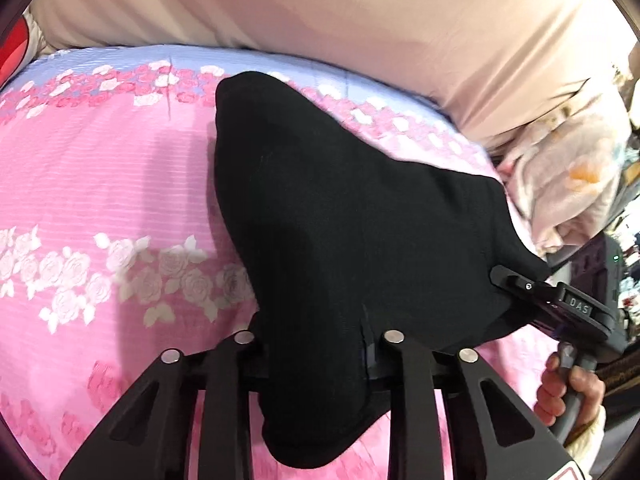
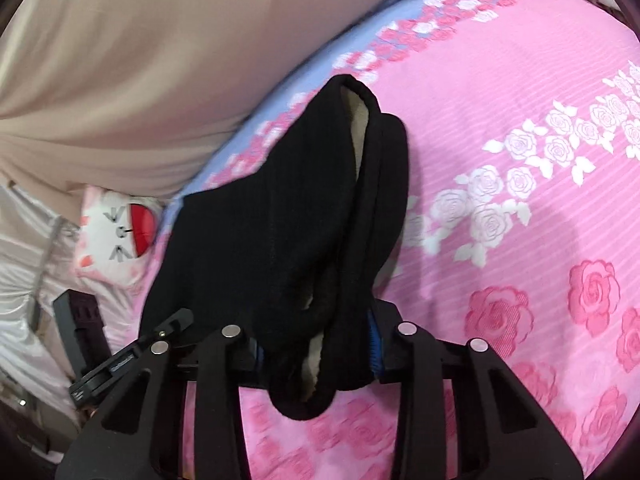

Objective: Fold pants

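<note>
The black pants hang bunched between my two grippers, lifted over the pink rose-print bed cover. My left gripper is shut on one edge of the pants, which drape over its fingers and hide the tips. My right gripper is shut on another edge of the pants, whose pale fleece lining shows in the folds. The right gripper also shows in the left wrist view at the pants' right corner, and the left gripper shows in the right wrist view at the pants' left corner.
A beige pillow or blanket lies along the far side of the bed. A cat-face cushion and pale bedding lie at the bed's end. My hand grips the right handle.
</note>
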Demonstrator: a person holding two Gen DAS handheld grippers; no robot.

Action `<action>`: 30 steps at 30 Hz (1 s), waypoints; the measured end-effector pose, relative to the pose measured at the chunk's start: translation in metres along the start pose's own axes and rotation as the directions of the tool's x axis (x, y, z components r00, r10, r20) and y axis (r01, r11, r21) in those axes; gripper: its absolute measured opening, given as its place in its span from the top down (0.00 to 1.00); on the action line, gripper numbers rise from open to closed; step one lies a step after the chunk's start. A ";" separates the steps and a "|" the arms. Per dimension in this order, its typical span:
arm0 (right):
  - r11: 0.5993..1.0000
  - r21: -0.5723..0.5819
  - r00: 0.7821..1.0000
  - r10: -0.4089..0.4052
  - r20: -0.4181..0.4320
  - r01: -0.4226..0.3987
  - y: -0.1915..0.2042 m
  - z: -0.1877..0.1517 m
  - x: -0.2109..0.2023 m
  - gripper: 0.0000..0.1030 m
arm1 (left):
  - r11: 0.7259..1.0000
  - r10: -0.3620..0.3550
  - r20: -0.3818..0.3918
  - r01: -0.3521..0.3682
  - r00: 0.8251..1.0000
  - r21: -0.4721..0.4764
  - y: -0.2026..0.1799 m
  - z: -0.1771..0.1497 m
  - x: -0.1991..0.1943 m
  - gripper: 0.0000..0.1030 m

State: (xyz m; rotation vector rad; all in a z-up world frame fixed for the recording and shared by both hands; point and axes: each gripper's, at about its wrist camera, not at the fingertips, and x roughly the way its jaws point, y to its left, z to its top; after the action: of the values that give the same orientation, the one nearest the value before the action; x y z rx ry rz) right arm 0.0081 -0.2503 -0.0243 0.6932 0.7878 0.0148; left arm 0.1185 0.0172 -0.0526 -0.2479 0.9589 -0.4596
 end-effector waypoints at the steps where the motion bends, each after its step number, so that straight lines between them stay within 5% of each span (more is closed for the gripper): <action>1: 1.000 -0.026 1.000 0.004 -0.002 -0.004 0.007 -0.005 -0.007 0.67 | 1.000 -0.004 -0.002 0.005 1.000 0.004 0.000 -0.002 -0.005 0.79; 7: 0.998 -0.054 0.998 0.019 -0.058 -0.022 0.012 -0.051 -0.032 0.66 | 0.999 -0.005 -0.062 0.007 0.998 0.042 -0.003 -0.053 -0.041 0.75; 10: 0.993 -0.088 0.994 -0.083 -0.068 0.077 0.003 -0.067 -0.030 0.39 | 0.995 0.090 -0.075 -0.087 0.993 0.046 0.000 -0.073 -0.032 0.54; 11: 0.987 -0.093 0.990 -0.135 -0.042 0.130 0.001 -0.067 -0.035 0.34 | 0.991 0.127 -0.059 -0.124 0.990 0.047 0.003 -0.077 -0.032 0.45; 14: 0.953 -0.155 0.959 -0.234 0.162 0.259 0.020 -0.054 -0.081 0.31 | 0.980 0.193 0.014 -0.194 0.981 0.037 0.004 -0.073 -0.063 0.45; 15: 0.935 -0.202 0.945 -0.246 0.217 0.290 0.034 -0.048 -0.092 0.33 | 0.965 0.251 0.085 -0.256 0.964 0.057 -0.002 -0.069 -0.079 0.45; 17: 0.870 -0.333 0.918 -0.274 0.286 0.363 0.072 -0.039 -0.098 0.44 | 0.918 0.354 0.243 -0.385 0.903 0.092 -0.018 -0.057 -0.108 0.38; 19: 0.813 -0.450 0.924 -0.269 0.271 0.368 0.101 -0.035 -0.076 0.81 | 0.888 0.378 0.325 -0.439 0.867 0.138 -0.032 -0.046 -0.115 0.36; 20: 0.796 -0.489 0.932 -0.273 0.237 0.357 0.109 -0.033 -0.057 0.94 | 0.882 0.375 0.330 -0.443 0.866 0.161 -0.037 -0.036 -0.105 0.36; 22: 0.753 -0.559 0.937 -0.311 0.162 0.347 0.119 -0.032 -0.006 1.00 | 0.882 0.380 0.273 -0.435 0.884 0.181 -0.037 -0.021 -0.069 0.36; 25: 0.645 -0.624 0.880 -0.447 0.161 0.441 0.106 -0.035 0.042 1.00 | 0.846 0.459 0.148 -0.482 0.876 0.229 -0.027 -0.017 -0.001 0.37; 26: 0.666 -0.609 0.885 -0.445 0.139 0.430 0.094 -0.031 0.044 1.00 | 0.831 0.483 0.129 -0.500 0.866 0.244 -0.023 -0.020 0.013 0.35; 28: 0.774 -0.524 0.927 -0.364 0.092 0.356 0.065 -0.022 0.027 1.00 | 0.821 0.488 0.153 -0.511 0.859 0.255 -0.020 -0.028 0.017 0.26; 30: 0.811 -0.423 0.912 -0.391 0.124 0.405 0.039 -0.009 0.001 1.00 | 0.826 0.483 0.157 -0.507 0.862 0.247 -0.012 -0.031 0.011 0.21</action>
State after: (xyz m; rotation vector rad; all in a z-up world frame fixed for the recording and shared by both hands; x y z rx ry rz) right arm 0.0118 -0.2145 -0.0067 0.0850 0.8511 -0.1951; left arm 0.0946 0.0009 -0.0732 0.2408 0.8203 -0.0952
